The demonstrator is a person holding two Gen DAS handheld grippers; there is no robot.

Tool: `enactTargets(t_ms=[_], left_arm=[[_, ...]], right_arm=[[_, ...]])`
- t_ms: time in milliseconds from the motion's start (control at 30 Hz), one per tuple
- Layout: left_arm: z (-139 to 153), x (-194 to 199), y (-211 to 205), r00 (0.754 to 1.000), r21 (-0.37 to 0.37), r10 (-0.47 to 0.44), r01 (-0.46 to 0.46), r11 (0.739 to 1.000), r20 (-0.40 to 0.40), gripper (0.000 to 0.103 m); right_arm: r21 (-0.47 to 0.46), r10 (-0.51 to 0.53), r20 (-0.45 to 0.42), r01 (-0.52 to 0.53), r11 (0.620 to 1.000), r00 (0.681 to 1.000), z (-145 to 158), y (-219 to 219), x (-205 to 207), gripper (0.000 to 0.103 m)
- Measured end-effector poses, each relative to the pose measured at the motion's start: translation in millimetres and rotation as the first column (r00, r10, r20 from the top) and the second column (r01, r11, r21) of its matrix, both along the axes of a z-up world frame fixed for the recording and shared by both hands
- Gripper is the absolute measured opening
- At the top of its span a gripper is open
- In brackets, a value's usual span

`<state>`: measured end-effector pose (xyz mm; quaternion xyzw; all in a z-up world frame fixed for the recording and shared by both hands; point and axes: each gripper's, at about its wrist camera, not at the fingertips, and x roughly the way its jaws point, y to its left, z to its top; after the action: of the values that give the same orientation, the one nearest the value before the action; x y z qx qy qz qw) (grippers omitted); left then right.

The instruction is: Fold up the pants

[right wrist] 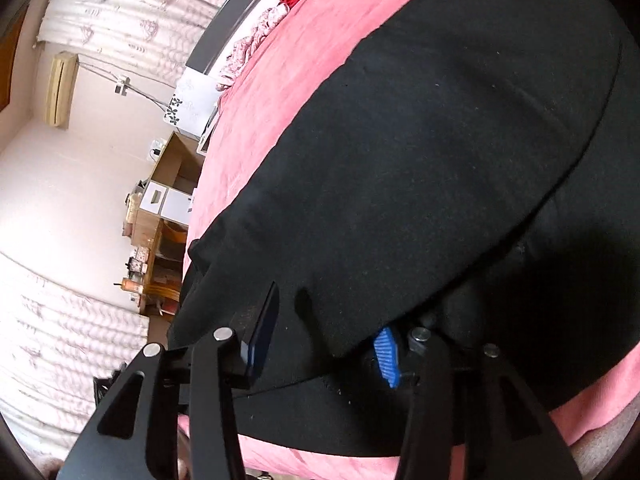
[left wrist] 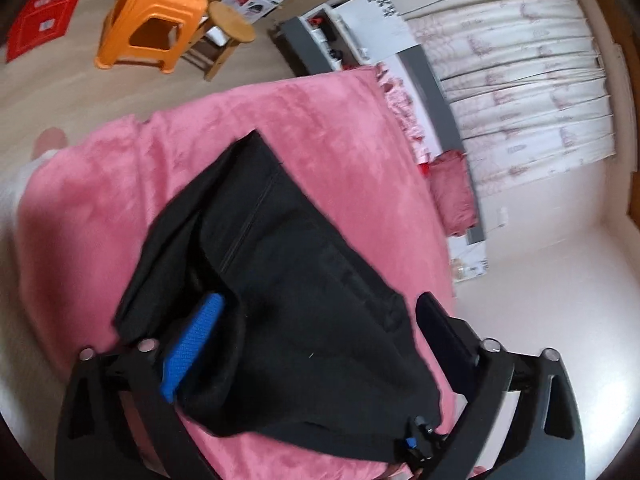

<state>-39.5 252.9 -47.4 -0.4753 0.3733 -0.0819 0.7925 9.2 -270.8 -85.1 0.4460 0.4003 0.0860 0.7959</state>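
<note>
Black pants [left wrist: 288, 280] lie on the pink blanket [left wrist: 120, 184] that covers the bed, already partly doubled over, with one straight folded edge running away from the left gripper and a seam line showing along it. All positions below are given relative to the pants.

Left gripper [left wrist: 320, 340]: jaws spread wide. The blue-padded finger [left wrist: 196, 344] sits tucked under a loose flap at the near edge of the pants; the other finger stands just off the opposite near edge, over bare blanket. Nothing is pinched.

Right gripper [right wrist: 324, 340]: jaws also spread. One dark finger lies on top of the cloth at the near edge; the blue pad [right wrist: 387, 356] of the other is half hidden under an overhanging fold. No grip closed on fabric as far as the view shows.

Handling judgement: the cloth looks soft, limp and fairly thick, light to lift and matte enough not to slip between ribbed pads. It will sag and drag on the plush blanket, so a single-point hold would let the layers slide apart. Best hold is likely at the two near corners of the folded stack, catching all layers together, one gripper per corner.

An orange stool [left wrist: 156, 20] stands well beyond the far end of the pants, off the bed.
</note>
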Motion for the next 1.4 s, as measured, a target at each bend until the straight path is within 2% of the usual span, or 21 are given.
enactTargets(t_ms=[133, 300, 433, 533, 633, 667, 767, 833, 900, 1033, 1100, 1200, 1300, 1400], left_arm=[[-7, 2, -2, 0.999, -0.005, -0.016, 0.016, 1.0, -0.037, 0.096], [-6, 4, -4, 0.995, 0.072, -0.017, 0.025, 0.997, -0.102, 0.082], [4, -1, 8, 0.993, 0.119, 0.032, -0.018, 0.993, -0.112, 0.081], [10, 0, 3, 0.988, 0.192, -0.024, 0.054, 0.98, -0.155, 0.081], [13, -8, -6, 0.98, 0.143, -0.075, 0.103, 0.984, -0.184, 0.081], [18, -14, -9, 0.984, 0.107, -0.084, 0.102, 0.989, -0.158, 0.081], [28, -22, -17, 0.99, 0.069, -0.112, 0.118, 0.991, -0.089, 0.081], [34, -28, -20, 0.993, 0.019, -0.116, 0.116, 0.993, -0.017, 0.081], [36, -28, -29, 0.986, -0.02, -0.162, 0.162, 0.987, 0.031, 0.081], [21, -18, -52, 0.957, -0.067, -0.289, 0.287, 0.956, -0.029, 0.081], [7, -14, -58, 0.944, -0.068, -0.309, 0.303, 0.951, -0.112, 0.081], [-9, -10, -56, 0.938, -0.094, -0.292, 0.279, 0.956, -0.187, 0.081], [-19, -7, -43, 0.947, -0.064, -0.213, 0.204, 0.977, -0.241, 0.081], [-24, -3, -32, 0.962, -0.071, -0.152, 0.14, 0.988, -0.227, 0.081]], right_arm=[[0.008, -0.03, 0.005, 0.03, 1.0, 1.0, -2, -8, 0, 0.044], [-0.017, -0.089, 0.013, 0.089, 0.996, 0.996, 3, -26, -1, 0.044], [0.006, -0.128, 0.018, 0.128, 0.992, 0.992, 0, -31, -5, 0.044], [-0.022, -0.118, 0.024, 0.119, 0.993, 0.993, -4, -24, -4, 0.045], [-0.008, -0.117, 0.041, 0.118, 0.993, 0.992, -6, -23, -6, 0.05], [0.001, -0.119, 0.046, 0.119, 0.993, 0.992, -7, -23, -7, 0.051], [-0.003, -0.119, 0.051, 0.119, 0.993, 0.992, -12, -33, -17, 0.053], [-0.012, -0.113, 0.06, 0.114, 0.993, 0.992, -11, -33, -19, 0.057], [-0.019, -0.11, 0.064, 0.111, 0.994, 0.992, -12, -33, -20, 0.059], [0.006, -0.113, 0.075, 0.113, 0.994, 0.991, -13, -36, -22, 0.062], [0.01, -0.114, 0.077, 0.114, 0.993, 0.99, -14, -38, -22, 0.062], [0.021, -0.118, 0.079, 0.117, 0.993, 0.99, -13, -38, -22, 0.062], [0.058, -0.139, 0.088, 0.134, 0.989, 0.986, -15, -44, -25, 0.062], [0.099, -0.16, 0.094, 0.15, 0.984, 0.983, -18, -51, -28, 0.062]])
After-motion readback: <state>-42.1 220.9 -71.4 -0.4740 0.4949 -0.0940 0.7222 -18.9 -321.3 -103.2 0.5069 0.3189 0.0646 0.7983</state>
